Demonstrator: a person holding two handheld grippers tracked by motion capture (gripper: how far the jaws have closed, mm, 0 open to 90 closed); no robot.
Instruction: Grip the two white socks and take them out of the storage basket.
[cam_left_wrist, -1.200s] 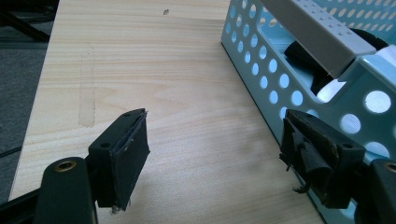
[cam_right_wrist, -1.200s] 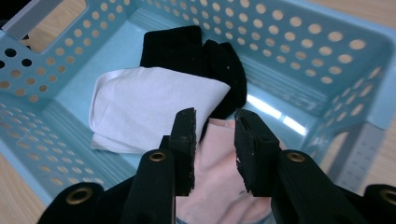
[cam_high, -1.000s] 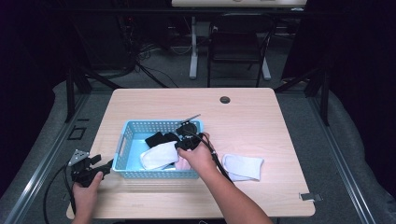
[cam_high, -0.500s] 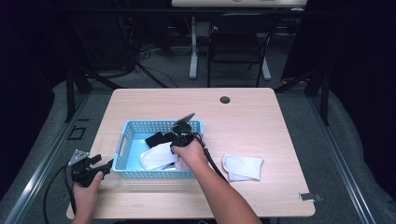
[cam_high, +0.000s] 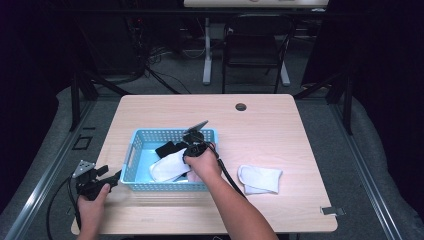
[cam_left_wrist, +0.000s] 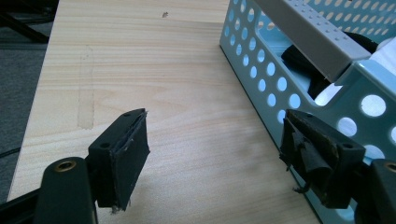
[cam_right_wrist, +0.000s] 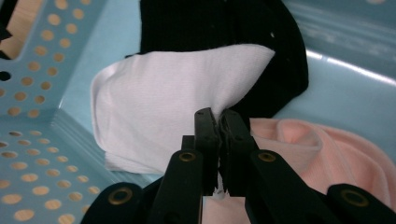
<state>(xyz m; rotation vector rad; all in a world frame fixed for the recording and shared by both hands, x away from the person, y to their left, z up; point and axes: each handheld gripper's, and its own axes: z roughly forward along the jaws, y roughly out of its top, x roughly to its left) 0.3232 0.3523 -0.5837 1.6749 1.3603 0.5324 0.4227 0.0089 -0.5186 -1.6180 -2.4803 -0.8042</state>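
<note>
While its jaws have just been closing, the right gripper (cam_right_wrist: 217, 116) now pinches the edge of a white sock (cam_right_wrist: 159, 112), the pads pressed together on the soft knit fabric. That sock lies inside the light blue basket (cam_high: 131, 150), over a black sock (cam_right_wrist: 219, 32) and beside a pink cloth (cam_right_wrist: 322, 154). Round holes pierce the basket's plastic walls. Outside its left end, the left gripper (cam_left_wrist: 219, 154) stands wide apart on the pale wooden table (cam_high: 280, 120), holding nothing. Another white sock (cam_high: 260, 178) rests on the table to the basket's right.
</note>
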